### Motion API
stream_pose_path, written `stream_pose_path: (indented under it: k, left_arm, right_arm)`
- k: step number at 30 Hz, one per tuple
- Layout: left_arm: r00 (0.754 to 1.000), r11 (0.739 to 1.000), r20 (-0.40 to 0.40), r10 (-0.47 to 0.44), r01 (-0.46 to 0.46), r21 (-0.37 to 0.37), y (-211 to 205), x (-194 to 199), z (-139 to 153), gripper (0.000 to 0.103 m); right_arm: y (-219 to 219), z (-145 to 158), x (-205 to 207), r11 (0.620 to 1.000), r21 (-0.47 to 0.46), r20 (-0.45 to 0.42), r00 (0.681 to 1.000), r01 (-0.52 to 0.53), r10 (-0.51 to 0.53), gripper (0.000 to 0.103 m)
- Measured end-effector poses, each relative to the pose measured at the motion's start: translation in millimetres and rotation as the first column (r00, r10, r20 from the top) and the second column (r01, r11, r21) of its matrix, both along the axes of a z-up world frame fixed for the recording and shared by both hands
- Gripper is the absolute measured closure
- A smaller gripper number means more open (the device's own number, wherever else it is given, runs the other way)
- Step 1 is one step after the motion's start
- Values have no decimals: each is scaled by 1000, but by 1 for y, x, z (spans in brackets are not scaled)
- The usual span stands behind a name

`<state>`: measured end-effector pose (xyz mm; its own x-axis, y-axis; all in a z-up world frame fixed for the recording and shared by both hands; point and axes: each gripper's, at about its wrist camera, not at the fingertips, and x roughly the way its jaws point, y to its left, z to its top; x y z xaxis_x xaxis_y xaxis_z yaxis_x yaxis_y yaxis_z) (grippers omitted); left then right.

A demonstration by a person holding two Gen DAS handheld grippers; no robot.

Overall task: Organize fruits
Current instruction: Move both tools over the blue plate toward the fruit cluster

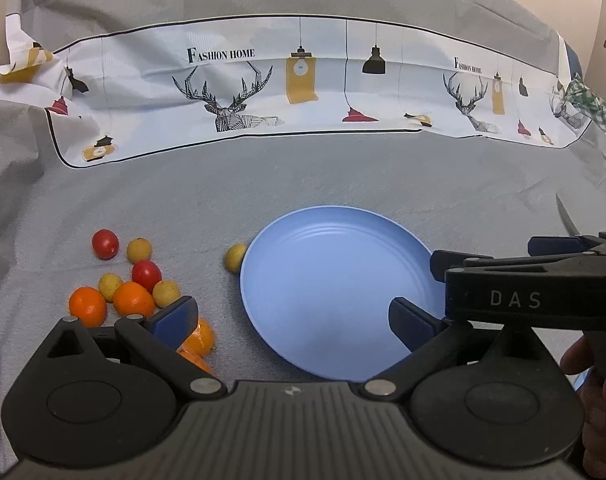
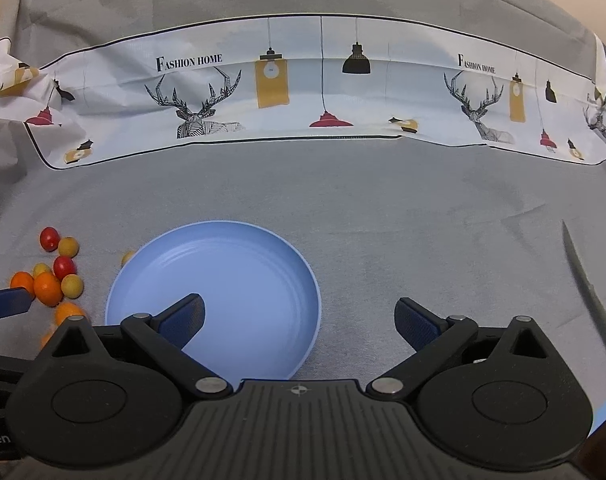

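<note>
An empty blue plate (image 1: 303,240) lies on the grey cloth; it also shows in the right wrist view (image 2: 263,252). Left of it is a loose pile of fruit: oranges (image 1: 133,299), red tomatoes (image 1: 105,243) and small yellow fruits (image 1: 166,293). One yellow fruit (image 1: 235,257) touches the plate's left rim. The pile shows at the left edge of the right wrist view (image 2: 47,288). My left gripper (image 1: 293,318) is open and empty, low over the plate's near side. My right gripper (image 2: 299,314) is open and empty over the plate's right rim; its body (image 1: 535,296) crosses the left wrist view.
A knife (image 2: 591,292) lies on the cloth at the far right. A printed white cloth strip (image 1: 303,80) with deer and lamps runs along the back. The grey cloth (image 2: 423,220) covers the whole surface.
</note>
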<state>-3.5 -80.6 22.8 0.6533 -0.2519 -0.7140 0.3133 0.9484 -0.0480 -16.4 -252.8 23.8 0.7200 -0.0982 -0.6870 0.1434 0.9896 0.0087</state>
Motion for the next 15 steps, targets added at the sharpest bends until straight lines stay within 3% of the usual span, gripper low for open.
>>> stream_pose_path:
  k: [4, 8, 15]
  left_arm:
    - [1000, 1000, 2, -15, 15, -6, -1, -1, 0, 1]
    - [1000, 1000, -2, -17, 17, -15, -2, 0, -1, 1]
    - [1000, 999, -3, -25, 24, -25, 0, 0, -1, 3]
  right_arm:
    - [0, 1, 2, 999, 46, 8, 1000, -11, 11, 6]
    - [-3, 0, 2, 999, 48, 50, 999, -15, 13, 7]
    - [-2, 4, 2, 999, 26, 37, 999, -25, 24, 9]
